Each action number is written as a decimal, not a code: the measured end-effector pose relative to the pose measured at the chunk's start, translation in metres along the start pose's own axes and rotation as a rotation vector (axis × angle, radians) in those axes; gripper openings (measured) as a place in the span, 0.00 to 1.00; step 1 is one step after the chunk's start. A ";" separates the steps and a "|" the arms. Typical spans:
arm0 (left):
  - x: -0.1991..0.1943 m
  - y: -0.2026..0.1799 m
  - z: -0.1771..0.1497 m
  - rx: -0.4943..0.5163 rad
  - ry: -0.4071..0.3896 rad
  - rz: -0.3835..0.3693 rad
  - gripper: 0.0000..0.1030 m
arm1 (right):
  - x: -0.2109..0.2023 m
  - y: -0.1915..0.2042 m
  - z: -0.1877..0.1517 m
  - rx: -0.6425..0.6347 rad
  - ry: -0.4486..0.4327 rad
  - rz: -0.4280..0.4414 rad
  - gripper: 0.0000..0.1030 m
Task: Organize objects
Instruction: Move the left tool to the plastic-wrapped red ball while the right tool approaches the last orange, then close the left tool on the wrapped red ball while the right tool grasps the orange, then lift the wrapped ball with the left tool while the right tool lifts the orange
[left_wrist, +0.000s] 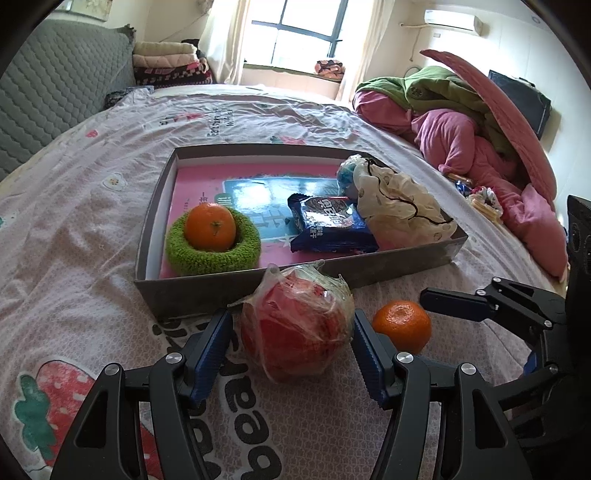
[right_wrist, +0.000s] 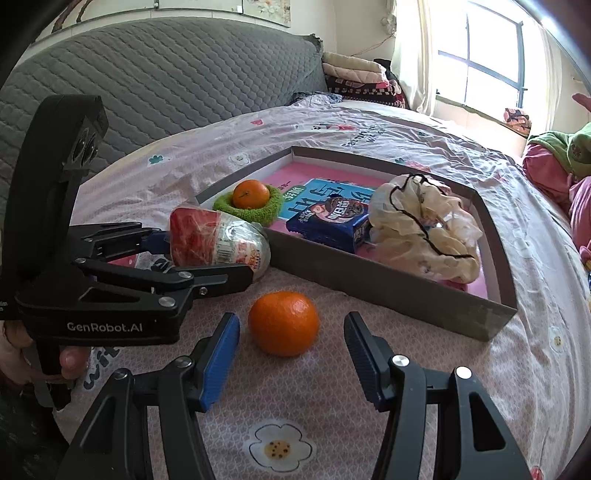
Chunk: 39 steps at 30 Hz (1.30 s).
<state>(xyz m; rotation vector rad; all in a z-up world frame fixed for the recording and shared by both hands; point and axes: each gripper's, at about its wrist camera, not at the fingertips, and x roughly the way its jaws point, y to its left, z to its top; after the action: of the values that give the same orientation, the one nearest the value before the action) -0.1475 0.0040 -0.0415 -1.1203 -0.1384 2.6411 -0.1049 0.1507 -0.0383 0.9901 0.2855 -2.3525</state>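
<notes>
Pink flower-print bedding (right_wrist: 332, 398) covers the bed, and a shallow grey box (left_wrist: 255, 286) lies on it just beyond both grippers. To do this step well, each gripper should settle level around the widest part of its fruit and close gently, since film can slip and soft fruit bruises; then lift clear of the box wall before moving over it.

Left gripper (left_wrist: 291, 332): jaws spread, the plastic-wrapped red apple (left_wrist: 295, 325) sitting right between the blue pads, which stand close to its sides; I cannot tell whether they touch yet.

Right gripper (right_wrist: 291, 339): jaws spread, with the loose tangerine (right_wrist: 283, 323) between the fingertips, nearer the left pad, clear gaps on both sides.

Inside the box sit another tangerine (left_wrist: 210, 226) in a green fuzzy ring (left_wrist: 212, 254), a blue cookie packet (left_wrist: 328, 225) and a crumpled cream bag (left_wrist: 399, 206).
</notes>
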 end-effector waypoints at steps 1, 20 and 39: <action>0.000 -0.001 0.000 0.002 0.000 0.000 0.64 | 0.001 0.001 0.000 -0.003 0.001 0.000 0.52; 0.001 -0.014 -0.001 0.047 0.000 0.075 0.56 | -0.001 -0.001 -0.002 -0.010 -0.011 0.011 0.39; -0.035 -0.017 0.013 0.037 -0.090 0.102 0.56 | -0.026 -0.010 0.012 -0.007 -0.111 -0.024 0.39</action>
<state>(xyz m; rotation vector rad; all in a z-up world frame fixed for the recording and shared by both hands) -0.1295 0.0107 -0.0052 -1.0223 -0.0501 2.7736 -0.1033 0.1649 -0.0119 0.8537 0.2640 -2.4156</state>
